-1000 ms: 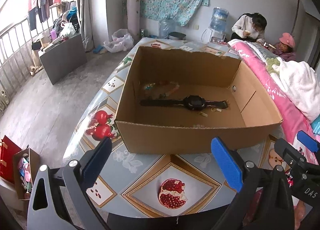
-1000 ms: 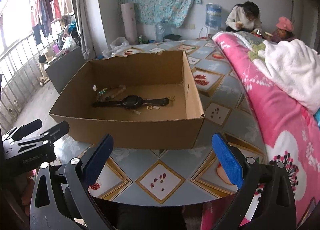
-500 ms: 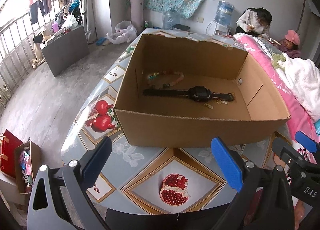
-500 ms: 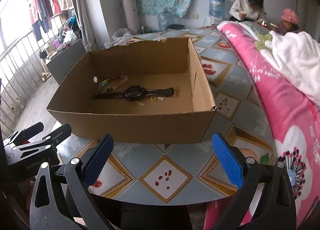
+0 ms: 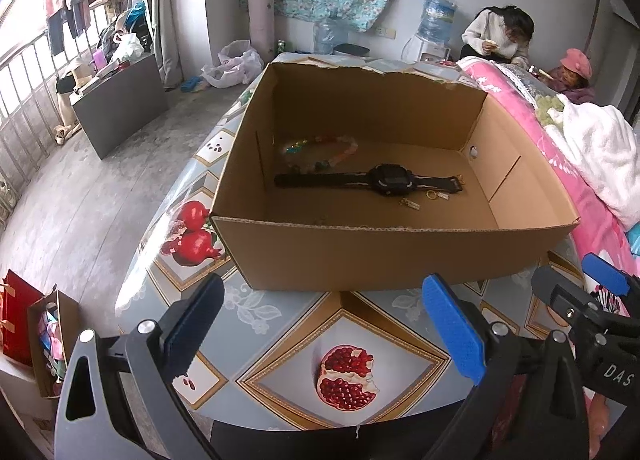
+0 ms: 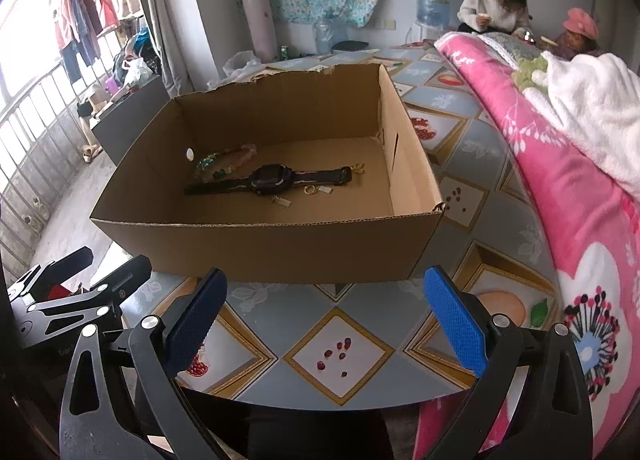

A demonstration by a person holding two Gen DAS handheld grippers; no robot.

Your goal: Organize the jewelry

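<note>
A black wristwatch with a long flat strap [image 5: 374, 181] lies stretched across the floor of an open brown cardboard box [image 5: 384, 256], with a string of pale and green beads [image 5: 320, 151] just behind it near the box's left wall and a few small gold rings and trinkets [image 5: 434, 195] just beside its right strap end. The box stands on a table covered with a grey-blue pomegranate-print oilcloth [image 5: 280, 324].

The left gripper [image 5: 320, 324] hovers level over the table's near edge, short of the box's front wall, its blue-padded fingers [image 5: 450, 324] spread wide with nothing between them. The right gripper [image 6: 324, 320] hangs beside it in the same pose, pads [image 6: 454, 320] wide apart and empty.

Compared with a second ago, both grippers have risen and eased toward the box: its interior now shows from a steeper angle, and the bead string, then half hidden, is plain.

The left wrist view alone shows a red paper bag [image 5: 16, 324] on the floor at the left and the right gripper's tips at its right edge. The right wrist view shows more of the pink flowered blanket [image 6: 568, 187] along the table's right side, and the left gripper's black body at lower left.
</note>
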